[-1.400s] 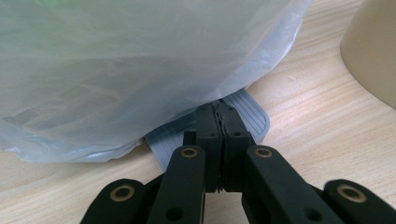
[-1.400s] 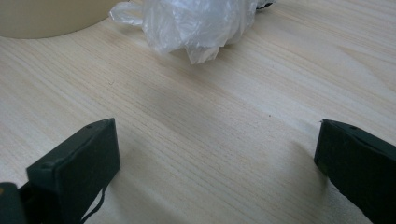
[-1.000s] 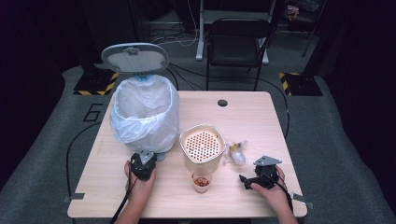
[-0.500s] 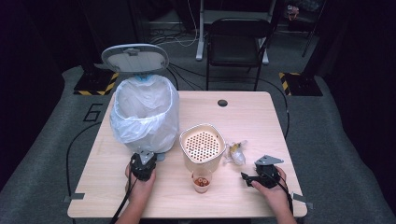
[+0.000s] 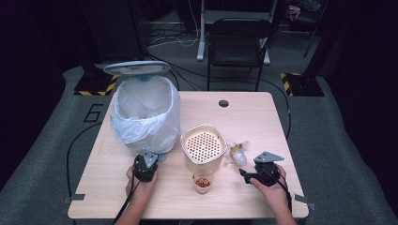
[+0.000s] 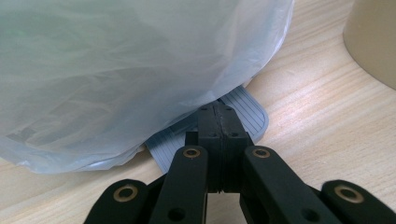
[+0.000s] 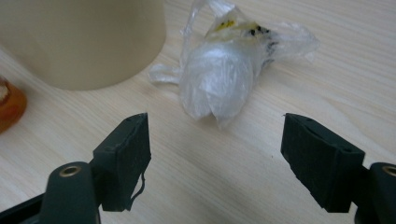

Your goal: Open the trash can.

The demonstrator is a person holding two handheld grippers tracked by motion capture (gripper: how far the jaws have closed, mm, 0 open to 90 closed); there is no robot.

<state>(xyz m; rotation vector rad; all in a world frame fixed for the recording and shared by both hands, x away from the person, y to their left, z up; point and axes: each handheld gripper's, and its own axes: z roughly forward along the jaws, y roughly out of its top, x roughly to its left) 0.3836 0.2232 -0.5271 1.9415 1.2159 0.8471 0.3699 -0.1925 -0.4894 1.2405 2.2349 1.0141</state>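
Table (image 5: 263, 112): pale wood, person's forearms entering at the near edge

Bin (image 5: 145, 117): toward the far left corner, lined with a translucent bag, lid (image 5: 136, 68) raised at the back; grey ribbed pedal (image 6: 243, 112) juts from its base toward the near edge

Left gripper (image 6: 218, 122): jaws pressed flat together, nothing between them, tips resting on the pedal under the sagging bag; seen from the high view (image 5: 145, 165) just in front of the bin. Judged to be holding the pedal down, which would account for the open lid

Wrapper (image 7: 224, 74): crumpled clear plastic with yellow and black print, lying on the table right of centre, just beside the beige tub (image 5: 203, 149); in the high view (image 5: 237, 153) it sits between tub and right gripper

Right gripper (image 5: 249, 176): near the right end of the near edge, jaws well apart, having just narrowed somewhat, empty; the wrapper lies ahead of the pads (image 7: 128, 154), not between them

Cup (image 5: 202, 183): small, orange contents, in front of the tub, near edge

Step in hand, as judged: bin held open, right gripper lining up on the wrapper. Next move calls for advancing until the wrapper sits between the pads, closing on its bulk rather than a loose flap, then carrying it over the tub to the bin without releasing the pedal
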